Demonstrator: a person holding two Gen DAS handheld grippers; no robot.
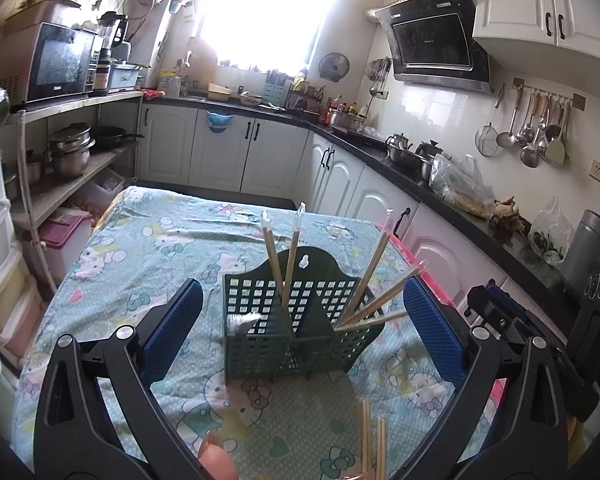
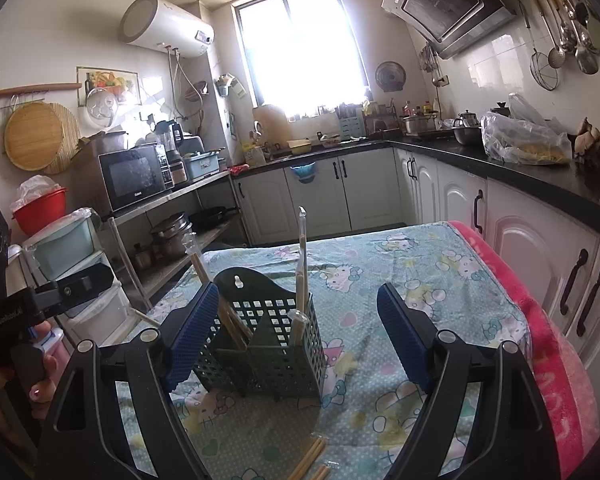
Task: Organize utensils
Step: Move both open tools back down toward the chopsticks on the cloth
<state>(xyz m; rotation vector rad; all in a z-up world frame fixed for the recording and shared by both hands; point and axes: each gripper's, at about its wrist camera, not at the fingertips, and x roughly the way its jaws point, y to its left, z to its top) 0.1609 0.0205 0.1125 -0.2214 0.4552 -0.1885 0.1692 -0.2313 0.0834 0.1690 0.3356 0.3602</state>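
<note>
A dark green perforated utensil holder (image 1: 296,332) stands on the Hello Kitty tablecloth (image 1: 148,248), with several wrapped wooden chopsticks (image 1: 288,264) standing and leaning in its compartments. My left gripper (image 1: 304,332) is open, its blue pads either side of the holder, holding nothing. More loose chopsticks (image 1: 374,440) lie on the cloth in front of it. In the right wrist view the holder (image 2: 268,344) sits by the left pad of my open, empty right gripper (image 2: 300,336). Loose chopsticks (image 2: 310,460) lie at the bottom edge.
White cabinets (image 1: 380,200) and a black counter (image 2: 520,172) run along the right. A metal shelf with pots and a microwave (image 2: 134,176) stands left. A pink blanket (image 2: 552,340) covers the table's right edge. The other gripper's body (image 1: 512,320) shows at right.
</note>
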